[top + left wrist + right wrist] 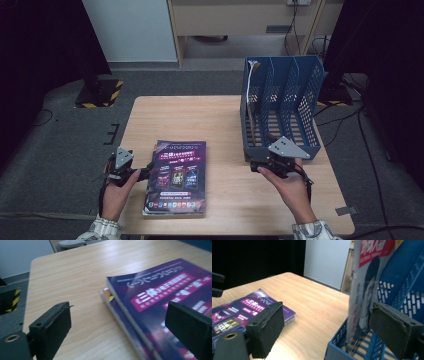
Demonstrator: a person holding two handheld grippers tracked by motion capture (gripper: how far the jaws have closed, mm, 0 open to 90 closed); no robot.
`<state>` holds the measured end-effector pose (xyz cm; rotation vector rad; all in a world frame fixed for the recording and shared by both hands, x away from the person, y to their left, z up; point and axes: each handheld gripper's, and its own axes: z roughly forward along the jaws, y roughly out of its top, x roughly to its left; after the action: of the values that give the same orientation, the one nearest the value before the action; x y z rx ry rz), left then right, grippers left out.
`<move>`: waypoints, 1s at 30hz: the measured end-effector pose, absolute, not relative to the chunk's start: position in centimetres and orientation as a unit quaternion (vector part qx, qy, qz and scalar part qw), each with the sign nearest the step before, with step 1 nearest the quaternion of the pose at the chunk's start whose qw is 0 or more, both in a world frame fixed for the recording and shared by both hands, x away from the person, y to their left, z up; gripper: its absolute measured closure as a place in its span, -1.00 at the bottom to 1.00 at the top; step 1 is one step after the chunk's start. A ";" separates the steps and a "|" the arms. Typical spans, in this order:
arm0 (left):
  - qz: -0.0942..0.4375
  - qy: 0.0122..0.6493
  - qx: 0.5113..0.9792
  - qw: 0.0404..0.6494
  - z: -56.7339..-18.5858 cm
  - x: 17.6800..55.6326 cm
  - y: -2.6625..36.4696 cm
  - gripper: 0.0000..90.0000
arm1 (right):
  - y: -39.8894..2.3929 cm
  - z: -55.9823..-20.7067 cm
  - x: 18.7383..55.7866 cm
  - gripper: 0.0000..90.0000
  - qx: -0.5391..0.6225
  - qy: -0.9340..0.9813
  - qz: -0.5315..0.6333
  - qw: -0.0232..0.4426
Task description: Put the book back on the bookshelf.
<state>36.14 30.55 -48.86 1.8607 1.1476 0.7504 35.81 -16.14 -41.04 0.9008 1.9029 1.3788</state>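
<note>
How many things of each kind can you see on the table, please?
Magazines lying flat in a stack: 2
Magazine standing in the rack: 1
Blue file rack: 1
Total: 4

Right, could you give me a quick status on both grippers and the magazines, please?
Left gripper open at the purple magazine stack. Right gripper open by the blue file rack, one magazine upright inside. Nothing in the way.
</note>
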 end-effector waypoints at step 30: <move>0.278 0.440 0.759 0.392 -49.2 36.1 28.7 -0.65 | -5.1 -46.6 34.6 -0.43 0.284 0.799 0.489 0.205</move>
<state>36.07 28.65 -49.15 1.9266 1.1165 0.7055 34.57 -5.09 -46.65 0.7910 2.2268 1.3639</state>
